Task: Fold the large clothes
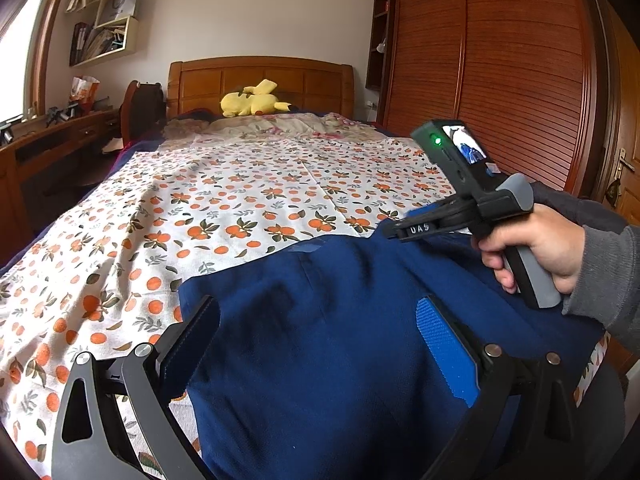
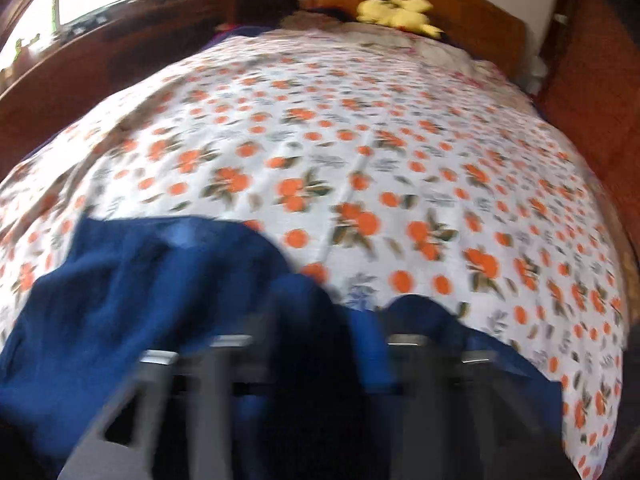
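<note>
Navy garment (image 1: 320, 340) lies bunched at the bottom of both frames, on the near end of the bed (image 1: 248, 184), whose orange-print sheet stretches bare toward the headboard. Left claw (image 1: 316, 344) spreads wide over the cloth, pads apart. Right claw (image 1: 394, 229), marked "UAS", rests at the garment's far edge; blur hides its pads, probably parted.

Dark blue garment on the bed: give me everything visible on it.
The dark blue garment is a soft, matte cloth, rumpled and bunched in loose folds at the near end of the orange-print bedsheet. A seam runs down its middle. The left gripper straddles it, open; the right gripper hovers at its far edge.
</note>
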{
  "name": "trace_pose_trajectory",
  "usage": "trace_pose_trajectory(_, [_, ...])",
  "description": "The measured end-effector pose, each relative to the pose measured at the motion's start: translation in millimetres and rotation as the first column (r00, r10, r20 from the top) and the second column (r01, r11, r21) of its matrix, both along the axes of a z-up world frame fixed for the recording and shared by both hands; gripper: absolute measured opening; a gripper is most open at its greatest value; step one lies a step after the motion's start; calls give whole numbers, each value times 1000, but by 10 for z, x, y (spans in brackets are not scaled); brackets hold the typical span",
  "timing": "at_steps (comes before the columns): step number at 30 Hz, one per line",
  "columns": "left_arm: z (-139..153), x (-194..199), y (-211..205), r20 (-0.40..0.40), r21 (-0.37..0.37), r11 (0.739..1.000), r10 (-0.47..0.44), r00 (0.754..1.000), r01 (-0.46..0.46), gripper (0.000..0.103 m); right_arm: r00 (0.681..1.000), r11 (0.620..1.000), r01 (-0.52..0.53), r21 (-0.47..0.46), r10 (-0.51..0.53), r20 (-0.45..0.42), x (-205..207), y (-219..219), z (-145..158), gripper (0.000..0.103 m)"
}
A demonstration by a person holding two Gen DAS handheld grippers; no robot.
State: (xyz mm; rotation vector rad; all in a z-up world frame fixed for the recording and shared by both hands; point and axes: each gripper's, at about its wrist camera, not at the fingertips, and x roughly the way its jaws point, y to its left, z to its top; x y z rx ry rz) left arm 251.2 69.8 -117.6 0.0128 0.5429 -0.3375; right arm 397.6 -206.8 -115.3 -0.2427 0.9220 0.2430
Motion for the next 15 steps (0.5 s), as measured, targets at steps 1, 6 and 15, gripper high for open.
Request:
trace_pose_trajectory(1, [1, -21, -4, -1, 0, 1000, -1, 1000, 1, 99, 1000, 1000, -1, 13, 1, 17, -33, -38, 37, 61])
trace_pose_trajectory(6, [17, -195, -96, 2, 19, 1000, -8, 1000, 8, 101, 998, 999, -21, 34, 19, 51, -345, -350, 323, 61])
trace_pose_trajectory(15, [69, -633, -427, -12, 0, 997, -77, 997, 77, 101, 997, 998, -50, 41, 47, 69, -1675, -1195, 552, 65])
